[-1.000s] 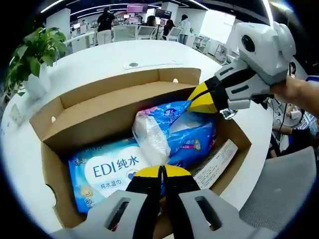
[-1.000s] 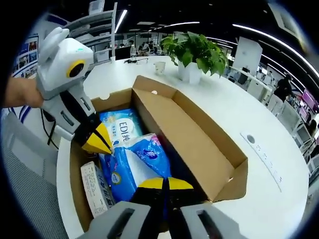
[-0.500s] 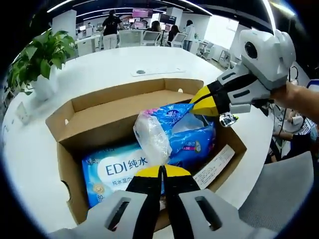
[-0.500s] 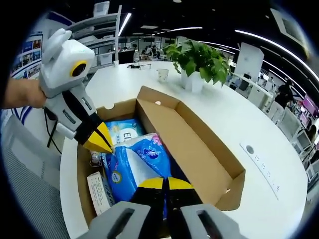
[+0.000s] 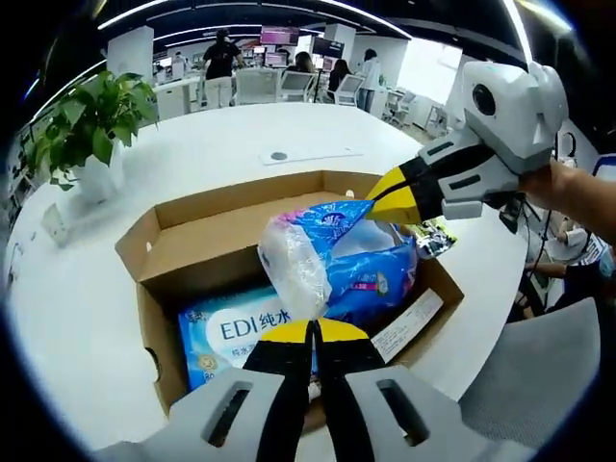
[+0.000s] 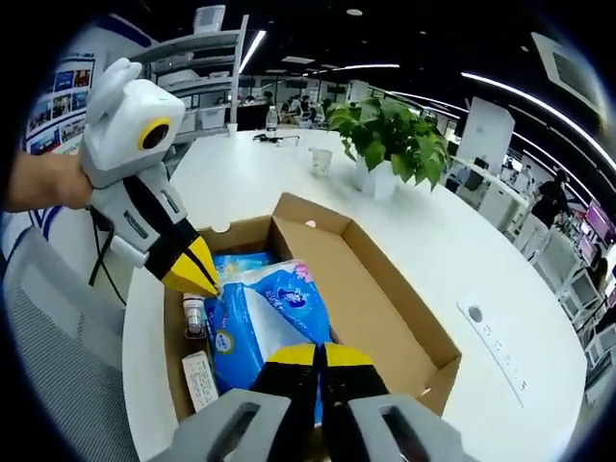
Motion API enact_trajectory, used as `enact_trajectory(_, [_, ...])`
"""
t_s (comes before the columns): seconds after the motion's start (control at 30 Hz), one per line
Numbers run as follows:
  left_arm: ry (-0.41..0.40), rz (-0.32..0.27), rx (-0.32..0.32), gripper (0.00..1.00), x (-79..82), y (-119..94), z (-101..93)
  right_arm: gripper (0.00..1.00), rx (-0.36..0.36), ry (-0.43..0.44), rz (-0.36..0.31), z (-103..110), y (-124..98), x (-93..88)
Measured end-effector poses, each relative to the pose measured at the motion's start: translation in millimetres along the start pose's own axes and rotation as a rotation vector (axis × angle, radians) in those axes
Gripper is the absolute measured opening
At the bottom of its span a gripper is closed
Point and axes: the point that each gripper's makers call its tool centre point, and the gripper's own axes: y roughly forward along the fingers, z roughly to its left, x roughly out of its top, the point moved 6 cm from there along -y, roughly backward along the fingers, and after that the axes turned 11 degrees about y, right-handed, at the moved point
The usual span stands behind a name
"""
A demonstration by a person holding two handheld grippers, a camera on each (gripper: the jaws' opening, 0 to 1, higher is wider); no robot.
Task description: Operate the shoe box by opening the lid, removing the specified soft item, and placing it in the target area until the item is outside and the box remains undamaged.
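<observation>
Left tool (image 5: pixel 310 332): jaws together, pinching one end of the blue soft pack (image 5: pixel 337 255). Right tool (image 6: pixel 320 354): jaws also together, clamped on the opposite end of the same pack (image 6: pixel 265 318). Each tool shows in the other's view, yellow tips touching the pack's plastic (right tool (image 5: pixel 393 195); left tool (image 6: pixel 191 269)).

Largest to smallest, all placed relative to the shoe box:
- White counter (image 5: pixel 192 135) carries the box; broad bare surface beyond it.
- Shoe box (image 5: pixel 154 289), brown cardboard, lid already folded open and standing along the far side (image 6: pixel 385 308). No tears or crushed corners visible.
- Soft pack: held between both tools, raised above the box rim but over the box interior, not clear of it.
- Wet-wipes pack, blue with "EDI" lettering (image 5: pixel 236 332), lies flat on the box floor under the raised pack.
- White printed carton (image 6: pixel 199 380) and a small bottle (image 6: pixel 194 313) sit inside the box by the near wall.
- Potted plant (image 6: pixel 385 144) stands on the counter well apart from the box.

Progress, judged: opening done, lift partly done. Remaining: carry the pack past the rim and set it on the counter. Obstructions: box walls and upright lid on one side; plant is far enough not to matter. No target area can be identified.
</observation>
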Motion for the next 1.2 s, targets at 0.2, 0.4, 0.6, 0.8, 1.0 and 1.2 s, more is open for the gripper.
enact_trajectory(0.2, [0.011, -0.027, 0.004, 0.00, 10.6, -8.7, -0.1, 0.00, -0.005, -0.010, -0.022, -0.9, -11.1, 9.4])
enact_trajectory(0.4, [0.029, -0.045, 0.002, 0.00, 21.0, -15.9, -0.5, 0.00, -0.017, -0.017, -0.041, -1.4, -21.9, 18.9])
enact_trajectory(0.6, [0.038, -0.063, -0.004, 0.00, 30.0, -20.6, -5.1, 0.00, -0.029, -0.014, -0.062, -3.6, -33.6, 26.9])
enact_trajectory(0.8, [0.045, -0.084, -0.014, 0.00, 39.8, -23.9, -10.8, 0.00, -0.052, -0.018, -0.081, -7.0, -45.4, 30.8])
enact_trajectory(1.0, [0.062, -0.100, -0.026, 0.00, 51.7, -21.7, -20.5, 0.00, -0.078, -0.020, -0.094, -14.9, -59.1, 29.5])
enact_trajectory(1.2, [0.078, -0.109, -0.048, 0.00, 62.6, -15.9, -30.8, 0.00, -0.106, -0.010, -0.105, -24.4, -71.4, 26.3])
